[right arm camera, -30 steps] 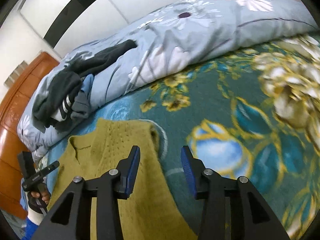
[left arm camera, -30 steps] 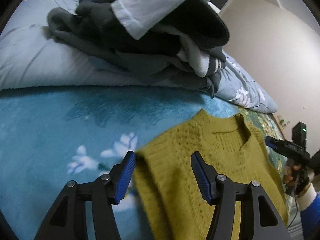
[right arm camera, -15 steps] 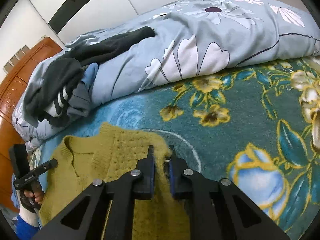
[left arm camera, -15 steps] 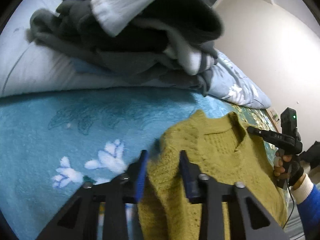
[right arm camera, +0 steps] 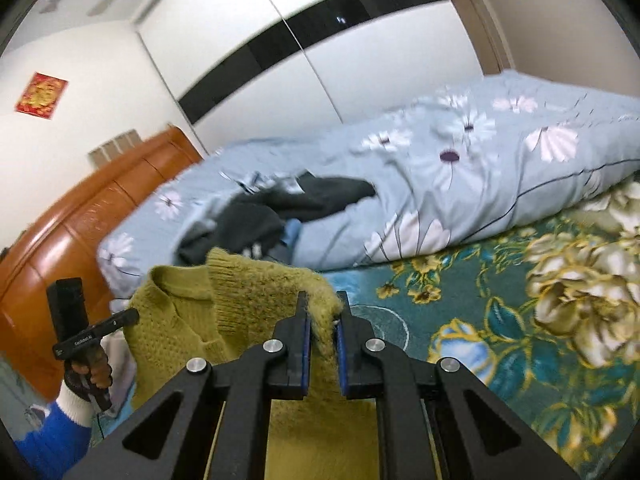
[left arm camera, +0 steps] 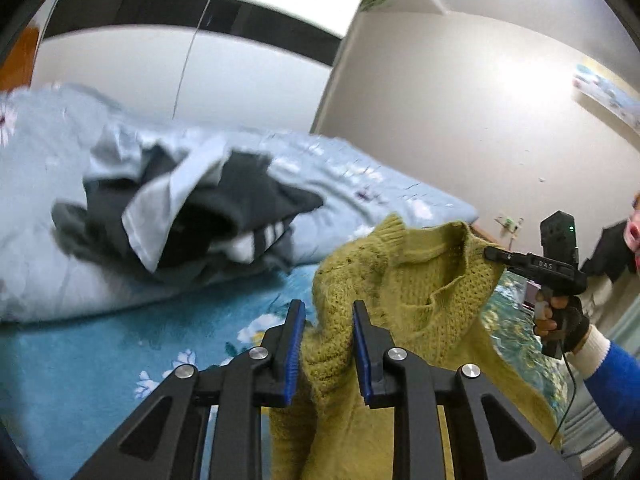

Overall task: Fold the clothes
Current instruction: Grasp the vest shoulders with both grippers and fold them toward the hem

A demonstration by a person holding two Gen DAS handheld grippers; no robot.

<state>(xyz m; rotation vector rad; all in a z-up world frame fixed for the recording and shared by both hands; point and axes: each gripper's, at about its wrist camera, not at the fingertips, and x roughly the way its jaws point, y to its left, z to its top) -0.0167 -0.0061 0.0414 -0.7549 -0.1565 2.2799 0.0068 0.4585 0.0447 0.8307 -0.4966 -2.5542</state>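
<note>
The lower part of the sweater [left arm camera: 404,292] is cut off by the bottom edge of both views, and part of its knit is hidden behind the black tongs. The pile of dark clothes [left arm camera: 200,220] is smeared by motion, so single garments cannot be told apart. On the right gripper [left arm camera: 490,254], seen from the left wrist view, letters like "DAS" are printed, too small to be sure of. A red paper [right arm camera: 41,96] with gold writing is fixed to the wall; it cannot be read.

The left gripper [left arm camera: 326,348] is pinched on one shoulder of the sweater, and the right gripper is pressed together on the other shoulder. The sweater is held up above the blue flowered blanket [right arm camera: 500,320], near its edge by the quilt [right arm camera: 460,172]. The clothes pile is laid on the quilt, behind the sweater. A wooden headboard [right arm camera: 80,232] is seen at the bed's end.
</note>
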